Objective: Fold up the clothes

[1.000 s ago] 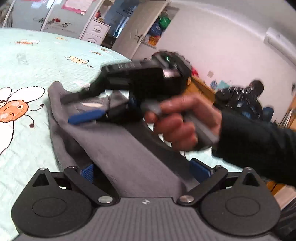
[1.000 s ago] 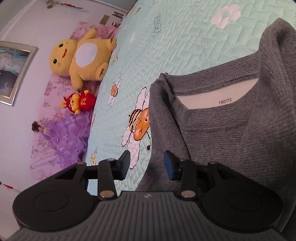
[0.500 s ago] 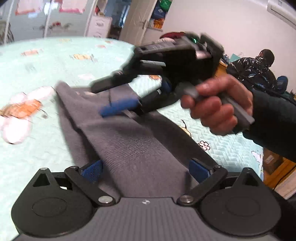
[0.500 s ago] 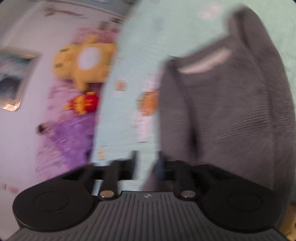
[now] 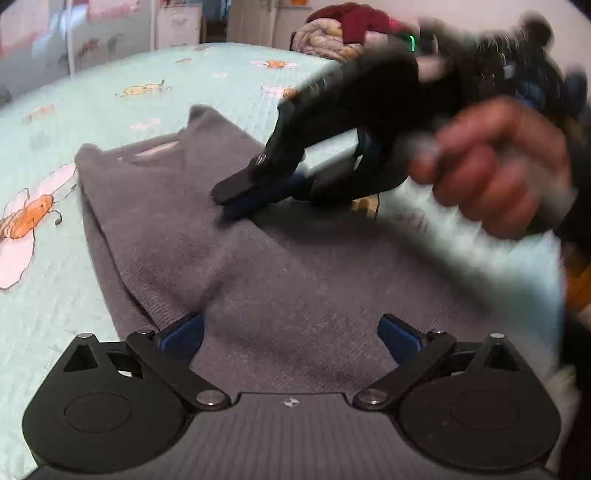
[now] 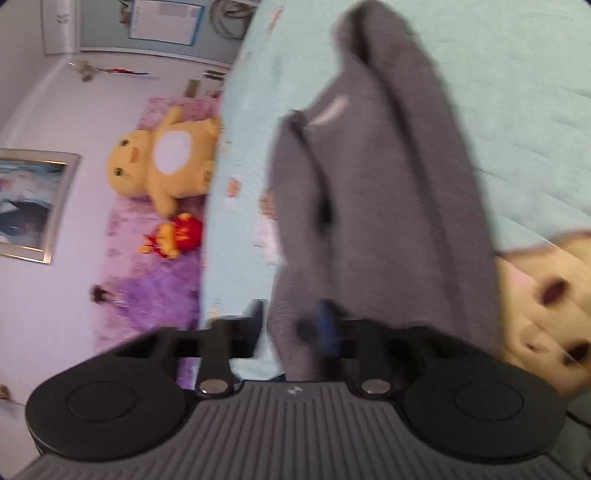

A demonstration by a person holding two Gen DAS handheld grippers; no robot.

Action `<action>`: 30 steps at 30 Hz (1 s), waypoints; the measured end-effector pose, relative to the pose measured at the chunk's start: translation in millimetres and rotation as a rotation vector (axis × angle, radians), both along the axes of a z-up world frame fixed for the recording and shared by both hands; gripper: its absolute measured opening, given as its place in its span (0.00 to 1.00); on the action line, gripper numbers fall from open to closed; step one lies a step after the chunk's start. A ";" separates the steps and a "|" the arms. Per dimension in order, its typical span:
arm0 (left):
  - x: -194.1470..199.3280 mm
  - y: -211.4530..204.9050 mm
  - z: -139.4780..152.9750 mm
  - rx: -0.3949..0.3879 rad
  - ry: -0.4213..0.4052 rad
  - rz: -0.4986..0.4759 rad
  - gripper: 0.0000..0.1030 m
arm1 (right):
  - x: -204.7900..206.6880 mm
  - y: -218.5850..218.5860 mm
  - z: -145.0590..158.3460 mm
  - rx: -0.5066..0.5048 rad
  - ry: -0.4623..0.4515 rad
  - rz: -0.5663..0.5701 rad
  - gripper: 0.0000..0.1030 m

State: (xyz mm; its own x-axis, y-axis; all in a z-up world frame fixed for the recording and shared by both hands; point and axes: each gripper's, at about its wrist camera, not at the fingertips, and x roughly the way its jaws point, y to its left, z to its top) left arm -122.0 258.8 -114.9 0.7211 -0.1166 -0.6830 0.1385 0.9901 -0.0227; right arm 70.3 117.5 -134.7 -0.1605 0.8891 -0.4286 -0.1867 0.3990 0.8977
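Observation:
A grey sweater (image 5: 166, 206) lies lengthwise on the pale green bedcover (image 5: 110, 92), its collar and white label (image 5: 155, 151) at the far end. My left gripper (image 5: 290, 332) is wide open at the near end, with cloth spread between its blue pads. My right gripper (image 5: 236, 203), held by a hand (image 5: 498, 166), has its tips pinched close on a raised fold near the middle of the sweater. In the right wrist view the sweater (image 6: 388, 221) runs away from my right gripper (image 6: 290, 325), and its edge passes between the narrow fingers. Both views are blurred.
A yellow plush toy (image 6: 166, 162) and a small red one (image 6: 173, 236) lie on purple bedding by the wall. A beige plush face (image 6: 546, 302) lies close to the sweater's edge. Piled bedding (image 5: 343, 29) is beyond the bed, next to cupboards.
The sweater has come down from hanging between the grippers to lying on the bed. My right gripper swung across it toward its middle, and its fingers closed in a little.

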 end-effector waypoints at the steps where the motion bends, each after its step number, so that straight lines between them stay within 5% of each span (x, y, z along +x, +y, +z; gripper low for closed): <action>1: -3.3 -1.0 4.0 -0.004 0.004 0.003 1.00 | -4.5 -5.3 4.2 0.009 -0.014 -0.016 0.07; 5: -20.5 -5.5 18.1 -0.059 0.031 -0.007 1.00 | -31.1 -34.4 15.6 0.065 -0.043 -0.039 0.45; 8: -47.2 -16.1 15.4 -0.067 0.056 -0.018 1.00 | -50.6 -53.5 3.8 0.069 -0.016 -0.036 0.46; 12: -89.1 -24.4 11.7 -0.061 0.064 0.022 1.00 | -76.5 -79.0 -11.9 0.074 0.020 -0.032 0.19; 15: -115.5 -25.5 14.0 -0.113 0.067 0.049 1.00 | -101.2 -93.7 -16.2 0.046 0.013 -0.017 0.16; 19: -145.3 -33.1 20.4 -0.085 0.073 0.068 1.00 | -133.6 -133.6 -10.3 -0.001 -0.072 0.007 0.14; 22: -160.8 -43.6 29.6 -0.099 0.055 0.090 0.99 | -152.6 -161.1 -3.4 -0.016 -0.079 -0.032 0.16; 25: -156.1 -46.4 36.3 -0.098 0.024 0.091 1.00 | -173.7 -168.2 19.5 0.001 -0.181 -0.035 0.41; 30: -146.2 -60.6 16.5 -0.085 0.091 0.062 1.00 | -184.7 -128.7 32.0 0.177 -0.187 0.028 0.53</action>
